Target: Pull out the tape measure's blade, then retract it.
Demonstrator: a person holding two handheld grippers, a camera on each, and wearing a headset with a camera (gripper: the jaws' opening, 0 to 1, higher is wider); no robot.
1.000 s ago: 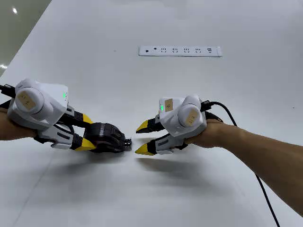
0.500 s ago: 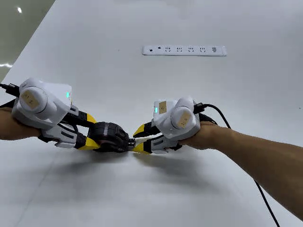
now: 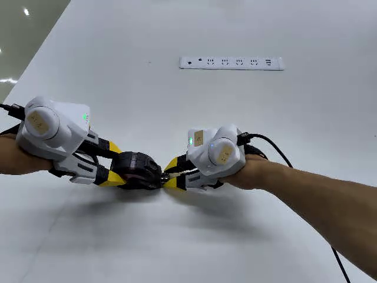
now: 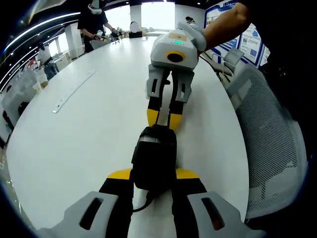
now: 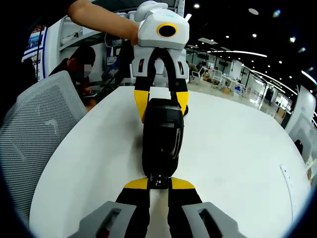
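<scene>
Probably an office: mesh chair (image 5: 42, 134), long white table (image 3: 177, 242).

Bright, even overhead light; white worktop (image 3: 235, 35) nearly washed out in head view, soft grey shadows pooled beneath left tool (image 3: 122, 166) and right tool (image 3: 169, 174). Both gripper views bend hard at edges: fisheye, room lines curved, ceiling strips (image 5: 233, 51) glaring. Black tape measure (image 5: 162, 134) sharp close up; far background soft, windows (image 4: 154, 8) blown out.

No legible text anywhere
</scene>
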